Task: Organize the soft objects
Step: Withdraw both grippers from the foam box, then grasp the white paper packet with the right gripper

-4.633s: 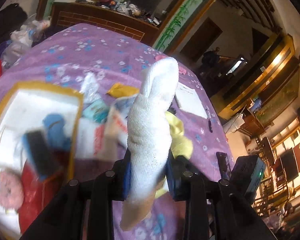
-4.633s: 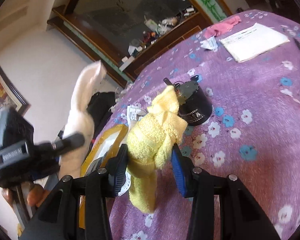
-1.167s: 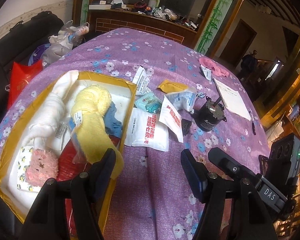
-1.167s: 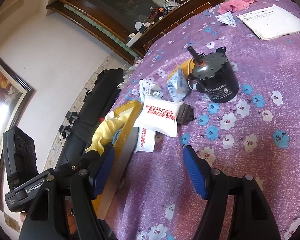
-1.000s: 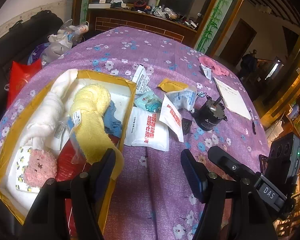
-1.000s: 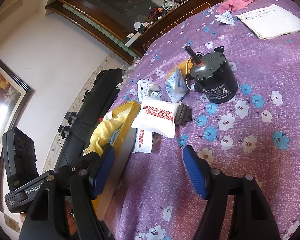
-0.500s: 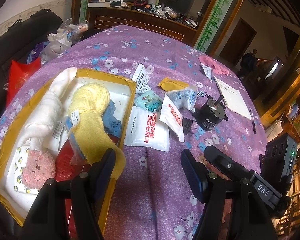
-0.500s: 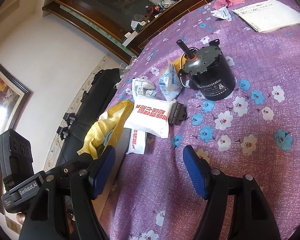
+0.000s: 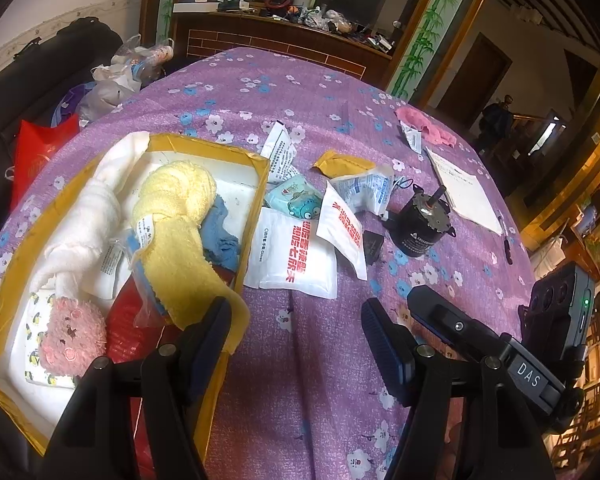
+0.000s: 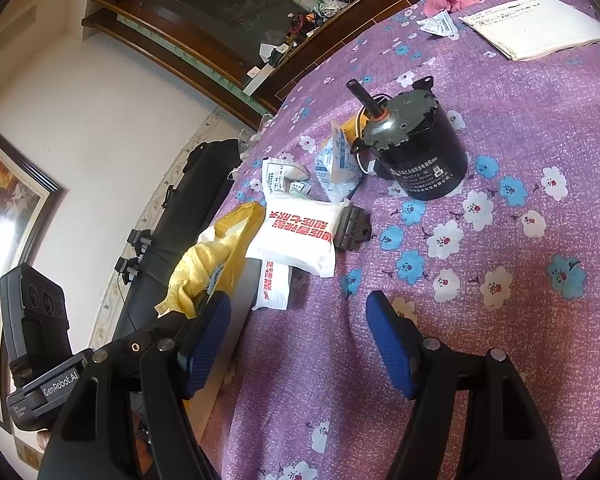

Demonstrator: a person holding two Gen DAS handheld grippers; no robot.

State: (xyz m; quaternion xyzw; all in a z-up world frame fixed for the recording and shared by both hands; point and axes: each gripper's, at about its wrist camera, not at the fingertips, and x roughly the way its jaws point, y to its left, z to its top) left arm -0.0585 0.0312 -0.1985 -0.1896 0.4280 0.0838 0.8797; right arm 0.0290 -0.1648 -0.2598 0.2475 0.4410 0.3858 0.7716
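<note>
The flowered worktop (image 9: pixel 300 92) carries a yellow-rimmed box (image 9: pixel 256 204) gathering the soft things, yellow towel (image 9: pixel 176 240) draped over white towel (image 9: pixel 96 216), while left gripper (image 9: pixel 296 336) and right gripper (image 10: pixel 300 336) hover with jaws wide and empty.

Left wrist view: looked steeply down over the yellow-rimmed box (image 9: pixel 256 200). Right wrist view: looked shallower, closer, across the tablecloth (image 10: pixel 520 184). Shared: black motor (image 9: pixel 420 232) (image 10: pixel 416 160), white packets (image 9: pixel 292 256) (image 10: pixel 296 236).
</note>
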